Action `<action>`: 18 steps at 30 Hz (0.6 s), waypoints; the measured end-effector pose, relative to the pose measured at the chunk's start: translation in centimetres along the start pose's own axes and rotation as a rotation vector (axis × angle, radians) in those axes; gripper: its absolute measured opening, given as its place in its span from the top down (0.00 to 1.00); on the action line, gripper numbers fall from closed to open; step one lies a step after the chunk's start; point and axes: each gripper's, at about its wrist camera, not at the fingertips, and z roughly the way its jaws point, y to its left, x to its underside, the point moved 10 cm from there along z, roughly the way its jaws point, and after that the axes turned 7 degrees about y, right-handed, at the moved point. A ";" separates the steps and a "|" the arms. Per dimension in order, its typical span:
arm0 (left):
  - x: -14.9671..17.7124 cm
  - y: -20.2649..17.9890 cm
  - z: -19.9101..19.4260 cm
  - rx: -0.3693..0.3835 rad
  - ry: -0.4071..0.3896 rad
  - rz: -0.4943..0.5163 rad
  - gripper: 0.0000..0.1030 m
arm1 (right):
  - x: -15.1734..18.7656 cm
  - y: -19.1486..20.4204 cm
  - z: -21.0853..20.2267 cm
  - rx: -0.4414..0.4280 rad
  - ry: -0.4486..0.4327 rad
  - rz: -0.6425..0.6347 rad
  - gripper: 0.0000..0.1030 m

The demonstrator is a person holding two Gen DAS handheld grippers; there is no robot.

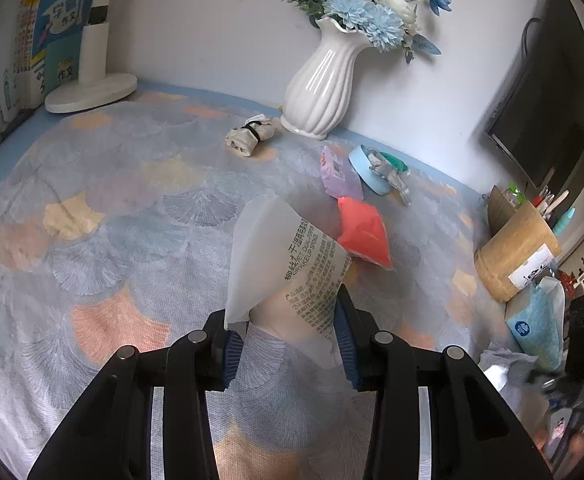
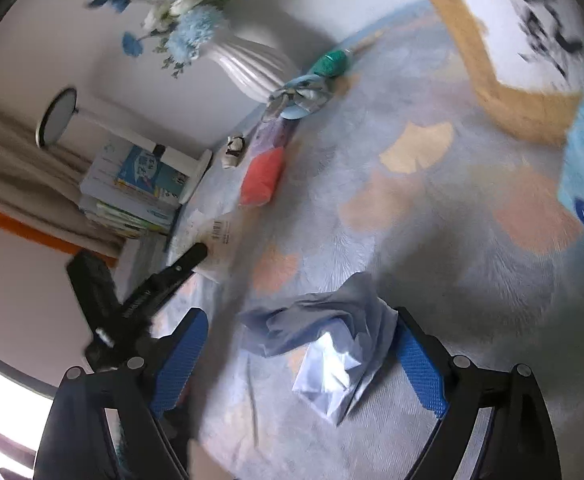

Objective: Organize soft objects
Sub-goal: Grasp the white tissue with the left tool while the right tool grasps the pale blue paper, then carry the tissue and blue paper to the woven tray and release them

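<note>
Patterned cloth (image 1: 103,184) in grey, peach and cream covered the table, with a white vase (image 1: 324,80) of blue flowers against the wall well beyond the tongs. The left gripper (image 1: 287,344) was partly closed, its blue pads pinching the lower end of a translucent sponge packet (image 1: 287,264) that stood up between them. Just past that packet lay a red pouch (image 1: 362,232), with a purple pouch (image 1: 340,176) beyond it.

The right gripper (image 2: 300,364) stood wide open, its fingers (image 2: 420,368) straddling a crumpled blue-grey cloth (image 2: 332,320) and a clear plastic bag (image 2: 328,372) without pressing either. To do this well, I judged, it should settle lower so both pads met the bundle's bulk, then close slowly, gathering cloth and bag together, not a loose corner.
</note>
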 end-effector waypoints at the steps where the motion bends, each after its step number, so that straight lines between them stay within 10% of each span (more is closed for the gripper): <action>1: 0.0 0.0 0.0 -0.001 0.001 -0.001 0.64 | 0.0 0.0 0.1 0.038 -0.013 -0.031 0.24; 7: 0.0 0.1 0.1 -0.011 0.002 0.003 0.64 | 0.5 -0.1 0.6 0.359 -0.054 -0.241 0.55; 18: -0.3 -5.1 -2.7 0.099 -0.020 0.051 0.64 | -0.1 2.1 -2.0 0.301 -0.121 -0.291 0.59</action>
